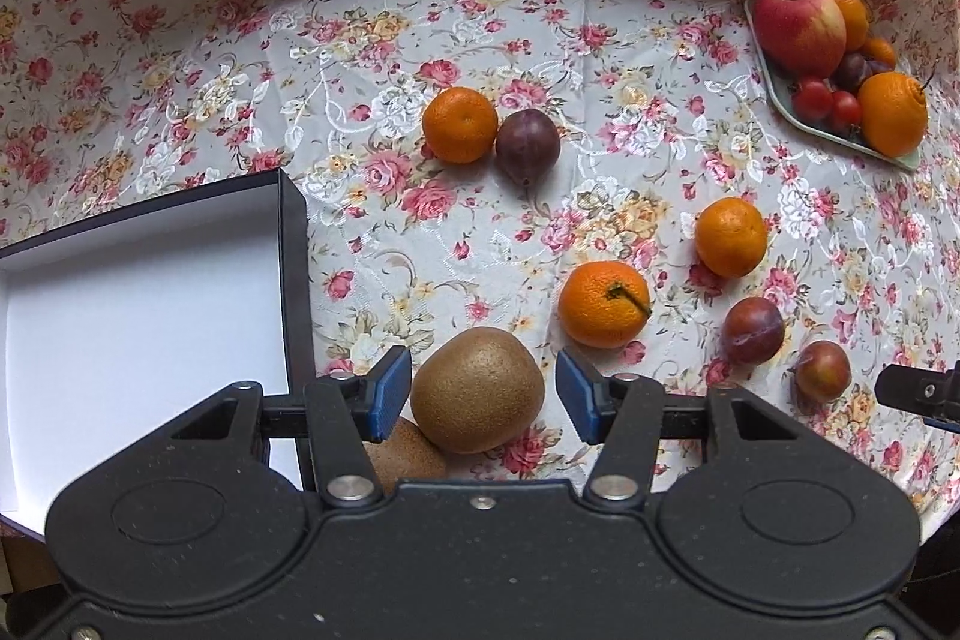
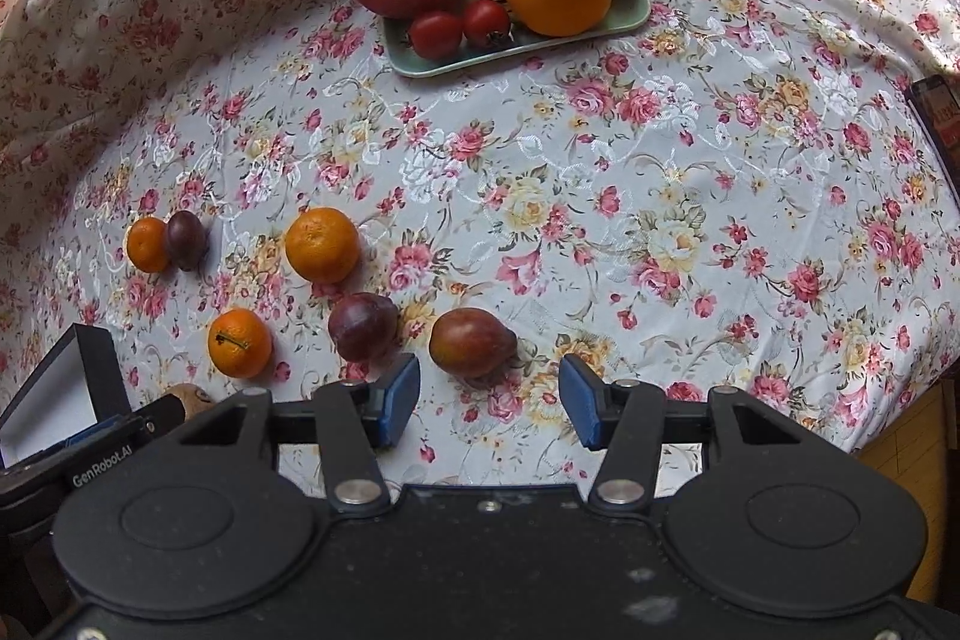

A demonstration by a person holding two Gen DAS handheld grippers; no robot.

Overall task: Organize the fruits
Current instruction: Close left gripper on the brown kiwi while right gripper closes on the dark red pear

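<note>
Left tongs are spread wide with the kiwi sitting right between the blue pads, neither pad clearly touching it yet. A second kiwi is tucked just behind, at lower centre of the frame. My read: close slowly and squarely across the kiwi's middle so it doesn't squirt out, then carry it to the open box at the left of the frame. Right tongs are apart too, empty, poised just short of a plum on the floral bench.
</note>
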